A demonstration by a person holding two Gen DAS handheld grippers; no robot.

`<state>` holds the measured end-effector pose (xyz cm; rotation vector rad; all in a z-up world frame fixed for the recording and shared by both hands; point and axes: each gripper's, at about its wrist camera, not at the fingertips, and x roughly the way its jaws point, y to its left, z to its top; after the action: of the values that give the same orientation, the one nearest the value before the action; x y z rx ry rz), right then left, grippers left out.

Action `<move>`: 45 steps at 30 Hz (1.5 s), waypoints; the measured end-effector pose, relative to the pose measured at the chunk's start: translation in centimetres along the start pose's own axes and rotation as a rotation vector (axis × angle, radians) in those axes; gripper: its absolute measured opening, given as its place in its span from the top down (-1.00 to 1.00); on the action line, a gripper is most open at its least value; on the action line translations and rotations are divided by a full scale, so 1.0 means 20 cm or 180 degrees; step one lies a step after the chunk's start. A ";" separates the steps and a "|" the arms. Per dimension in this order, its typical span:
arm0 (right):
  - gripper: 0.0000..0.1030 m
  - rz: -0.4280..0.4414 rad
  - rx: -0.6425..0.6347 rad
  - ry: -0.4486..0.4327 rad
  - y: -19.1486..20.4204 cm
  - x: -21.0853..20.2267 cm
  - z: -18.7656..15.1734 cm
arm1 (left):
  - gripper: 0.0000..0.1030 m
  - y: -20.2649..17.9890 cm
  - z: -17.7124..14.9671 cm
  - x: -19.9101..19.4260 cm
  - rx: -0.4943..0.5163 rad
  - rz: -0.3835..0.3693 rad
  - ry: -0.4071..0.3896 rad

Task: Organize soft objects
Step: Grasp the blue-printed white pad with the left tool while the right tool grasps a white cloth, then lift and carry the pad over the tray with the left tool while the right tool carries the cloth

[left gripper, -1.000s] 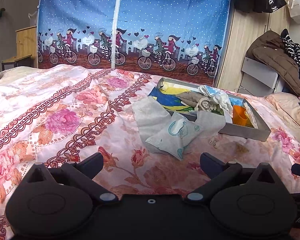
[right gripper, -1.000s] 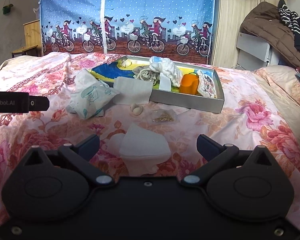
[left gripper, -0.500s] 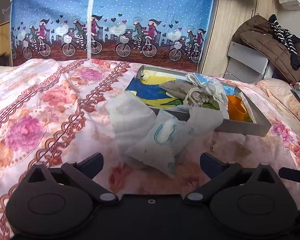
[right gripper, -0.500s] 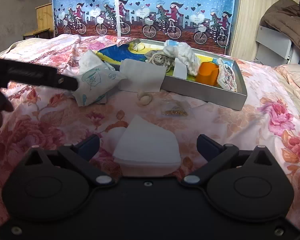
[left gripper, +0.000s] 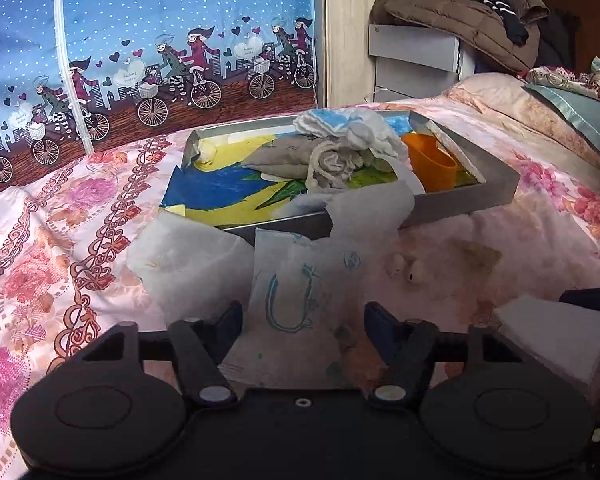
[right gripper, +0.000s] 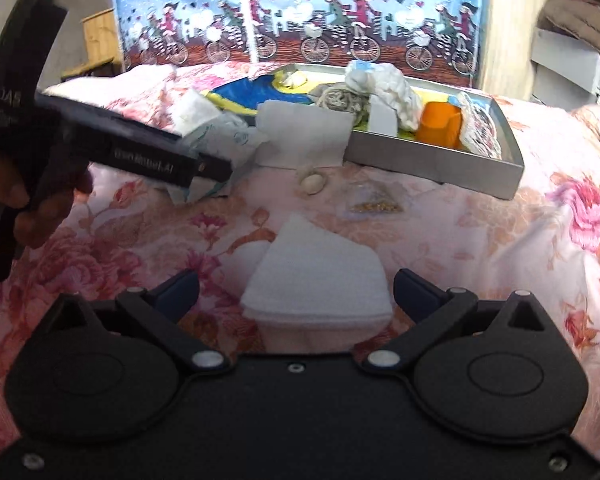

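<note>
A white soft pack with teal print lies on the floral bedspread just in front of the grey tray. My left gripper is open with the pack between its fingers, not closed on it. A folded white cloth lies on the bed between the open fingers of my right gripper. The left gripper also shows in the right wrist view, over the printed pack. The tray holds white and grey cloths, a rope bundle and an orange cup.
A white sheet hangs over the tray's near rim, and a white pad lies left of the pack. Small shells and a little clear bag lie on the bed. A blue curtain, coats and a cabinet stand behind.
Both grippers moved forward and down. The left one came up to the printed pack, which now sits between its fingers. The right one closed in on the folded cloth.
</note>
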<state>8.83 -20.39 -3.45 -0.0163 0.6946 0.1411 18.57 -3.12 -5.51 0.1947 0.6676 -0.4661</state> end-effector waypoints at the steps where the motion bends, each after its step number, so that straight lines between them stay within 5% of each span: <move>1: -0.99 0.0019 0.0078 0.0001 -0.01 0.00 0.00 | 0.06 0.01 0.00 0.00 -0.0026 -0.0007 0.0011; 12: -0.47 0.0060 0.0147 0.0073 -0.05 -0.01 0.02 | 0.50 -0.12 -0.07 -0.11 -0.0108 -0.0137 0.0071; 20: 0.56 0.0009 0.0200 0.0141 -0.06 0.00 0.03 | 0.59 -0.18 -0.13 -0.21 -0.0139 0.0039 0.0192; 23: 0.71 -0.0027 0.0193 0.0157 -0.07 -0.02 0.02 | 0.61 -0.20 -0.14 -0.27 -0.0210 0.0028 0.0219; 29: 0.77 -0.0109 0.0299 -0.0102 -0.08 -0.17 0.04 | 0.65 -0.28 -0.16 -0.43 -0.0261 0.0077 0.0099; 36: 0.77 -0.0304 0.0125 -0.0788 -0.08 -0.40 0.13 | 0.65 -0.35 -0.01 -0.61 -0.0357 0.0258 -0.0370; 45: 0.77 -0.0490 0.0208 -0.1223 -0.25 -0.31 0.45 | 0.64 -0.32 0.34 -0.49 -0.0379 0.0360 -0.0867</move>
<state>10.55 -25.64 7.15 0.0196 0.3122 -0.0272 12.52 -7.56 5.74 0.0540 0.4134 -0.3351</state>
